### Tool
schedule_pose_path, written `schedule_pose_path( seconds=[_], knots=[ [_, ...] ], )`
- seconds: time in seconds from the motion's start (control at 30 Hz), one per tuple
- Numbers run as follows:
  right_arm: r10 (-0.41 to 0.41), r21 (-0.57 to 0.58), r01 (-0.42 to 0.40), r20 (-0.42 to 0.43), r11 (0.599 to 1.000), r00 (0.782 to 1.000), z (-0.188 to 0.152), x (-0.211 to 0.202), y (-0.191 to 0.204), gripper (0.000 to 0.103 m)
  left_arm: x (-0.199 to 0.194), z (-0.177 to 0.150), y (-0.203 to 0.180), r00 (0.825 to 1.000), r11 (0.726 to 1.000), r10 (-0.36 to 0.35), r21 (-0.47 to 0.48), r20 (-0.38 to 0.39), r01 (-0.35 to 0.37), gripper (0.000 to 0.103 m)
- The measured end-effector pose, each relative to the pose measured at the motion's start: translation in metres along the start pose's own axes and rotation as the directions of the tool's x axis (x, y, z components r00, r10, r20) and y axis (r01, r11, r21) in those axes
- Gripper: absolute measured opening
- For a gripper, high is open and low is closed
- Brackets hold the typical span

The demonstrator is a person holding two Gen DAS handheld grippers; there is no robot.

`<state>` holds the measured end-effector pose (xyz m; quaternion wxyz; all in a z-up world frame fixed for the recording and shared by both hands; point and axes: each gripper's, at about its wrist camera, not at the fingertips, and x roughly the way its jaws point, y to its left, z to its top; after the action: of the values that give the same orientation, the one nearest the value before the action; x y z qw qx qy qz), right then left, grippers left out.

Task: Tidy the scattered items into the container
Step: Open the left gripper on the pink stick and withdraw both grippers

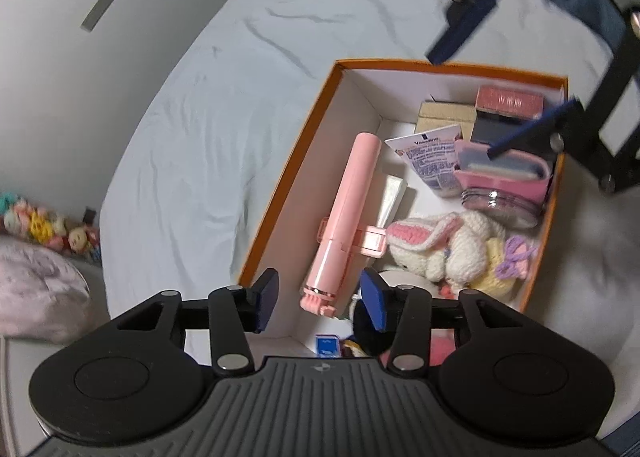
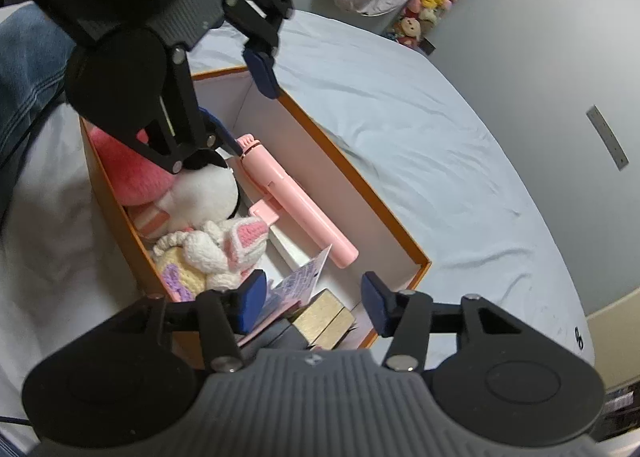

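Left gripper (image 1: pixel 318 303): held over the near end of the box, fingers spread, nothing between the blue pads (image 1: pixel 267 299).
Right gripper (image 2: pixel 314 303): held over the opposite end of the box, fingers spread wide, nothing pinched; seen blurred at the far end in the left view (image 1: pixel 496 57).
Box (image 1: pixel 288 177): orange outside, white inside, set on a pale sheet (image 1: pixel 224 105); all items named below are seen inside it.
Pink stick (image 1: pixel 344 217): laid lengthwise along the box's left wall, its clamp turned toward the box's middle.
Crochet bunny (image 1: pixel 432 241): laid against the box's right wall, beside the stick's clamp.
Tube (image 1: pixel 432 161): laid in the middle of the box, beyond the bunny.
Pink pouch (image 1: pixel 504 177): set by the box's right wall, beyond the bunny.
Small cartons (image 1: pixel 480 113): stacked at the box's far end.
Plush (image 2: pixel 200 185): white and pink, seen at the box's end under the left gripper.
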<state>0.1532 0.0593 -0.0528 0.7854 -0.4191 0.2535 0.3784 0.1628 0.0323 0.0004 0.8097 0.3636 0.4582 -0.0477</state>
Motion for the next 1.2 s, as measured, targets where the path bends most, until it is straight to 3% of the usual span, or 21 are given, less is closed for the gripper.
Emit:
schedule_pose_path(
  seconds=[0.1,0.23,0.4,0.5,0.6,0.77,0.93,1.07,1.2],
  knots=[
    [-0.008,0.041,0.008,0.013,0.999,1.000,-0.001,-0.008,0.003,0.064,-0.011,-0.006,0.000,1.000,0.999,-0.013,-0.052,0.018,0.014,0.055],
    [-0.037,0.108,0.034,0.023,0.994,0.999,-0.003,-0.019,0.004,0.064,-0.030,-0.012,-0.001,0.999,0.990,-0.005,-0.139,0.049,0.012,0.056],
    [-0.054,0.224,0.044,0.039,0.974,0.998,-0.005,-0.031,0.004,0.065,-0.055,-0.022,0.002,0.994,0.947,-0.031,-0.314,0.107,0.063,0.056],
    [-0.079,0.311,0.058,0.057,0.949,0.995,-0.007,-0.040,0.005,0.064,-0.072,-0.030,0.002,0.988,0.914,0.017,-0.404,0.154,0.047,0.056],
    [-0.097,0.422,0.053,0.083,0.905,0.992,-0.008,-0.050,0.004,0.065,-0.085,-0.041,0.004,0.979,0.844,0.109,-0.537,0.173,0.002,0.061],
    [-0.116,0.612,0.030,0.101,0.790,0.988,-0.011,-0.060,0.003,0.071,-0.092,-0.065,0.006,0.979,0.699,0.104,-0.713,0.177,0.055,0.067],
    [-0.135,0.727,0.030,0.087,0.686,0.987,-0.020,-0.051,0.013,0.073,-0.087,-0.084,-0.001,0.983,0.569,0.169,-0.821,0.064,-0.045,0.069],
    [-0.149,0.710,0.074,0.044,0.700,0.988,-0.023,-0.038,0.029,0.075,-0.076,-0.101,-0.004,0.987,0.498,0.159,-0.865,0.016,-0.066,0.071],
    [-0.181,0.696,0.114,0.024,0.709,0.983,-0.023,-0.026,0.039,0.076,-0.063,-0.108,-0.009,0.990,0.464,0.139,-0.884,0.012,-0.055,0.072]
  ],
)
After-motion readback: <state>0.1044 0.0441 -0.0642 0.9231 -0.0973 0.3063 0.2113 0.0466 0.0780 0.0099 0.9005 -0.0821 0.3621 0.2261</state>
